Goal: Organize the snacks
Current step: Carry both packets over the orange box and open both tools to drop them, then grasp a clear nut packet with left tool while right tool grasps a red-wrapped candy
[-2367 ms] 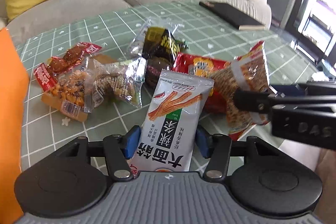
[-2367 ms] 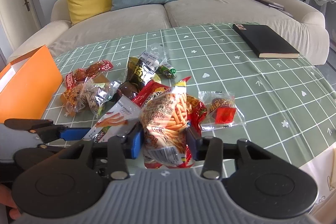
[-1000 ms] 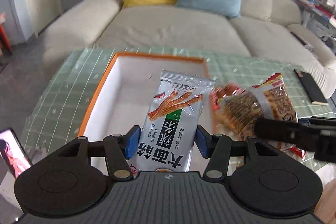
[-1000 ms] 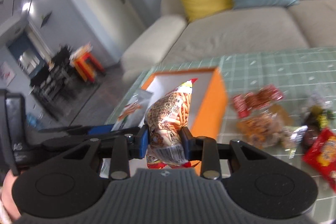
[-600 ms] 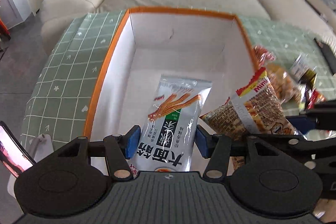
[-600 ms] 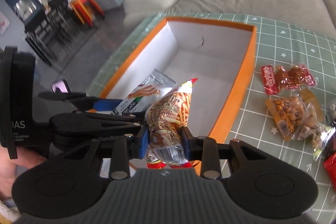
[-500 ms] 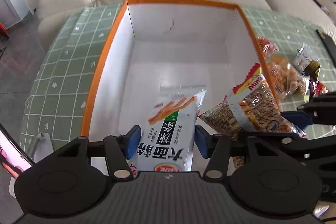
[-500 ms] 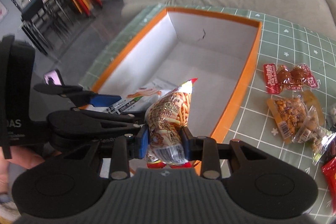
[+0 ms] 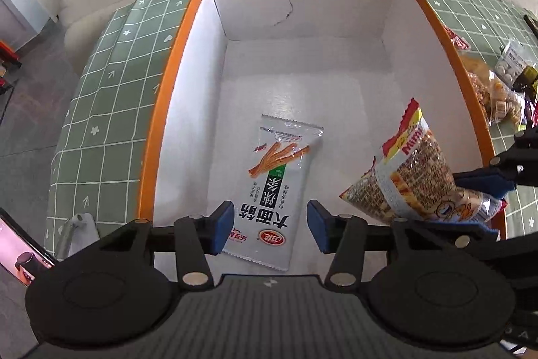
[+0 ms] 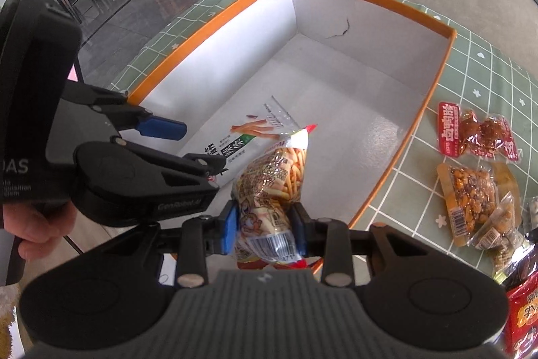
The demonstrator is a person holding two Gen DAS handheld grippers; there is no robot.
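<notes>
Over the box (image 9: 433, 5), near its front-right corner, the stick bag (image 10: 269, 190) is clamped at its lower crimped end by the right claw (image 10: 264, 226), tip tilted up toward the box's far wall. The left claw (image 9: 265, 224) is held apart with nothing between its pads (image 9: 222, 224), over the front edge of the box. The white pack (image 9: 279, 187) is seen flat on the box floor, near the front wall, roughly mid-width, apart from the claw.

Handling, judged: the stick bag is light, puffed and soft, with brittle contents and slick film. The seal end is the right hold; squeezing the belly risks crushed sticks. The white pack is thin, flat and floppy, likely hard to re-grip off the floor except by an edge.

Room: the floor is bare behind and to both sides of the white pack, so a release to its right is expected to land without overlap. The right wall's orange rim lies close beside the right claw and is the one edge to be cleared on the way out. More packets (image 10: 470, 187) are left on the surface (image 10: 487, 79) just beyond that wall, so the task is judged to be at an early stage.
</notes>
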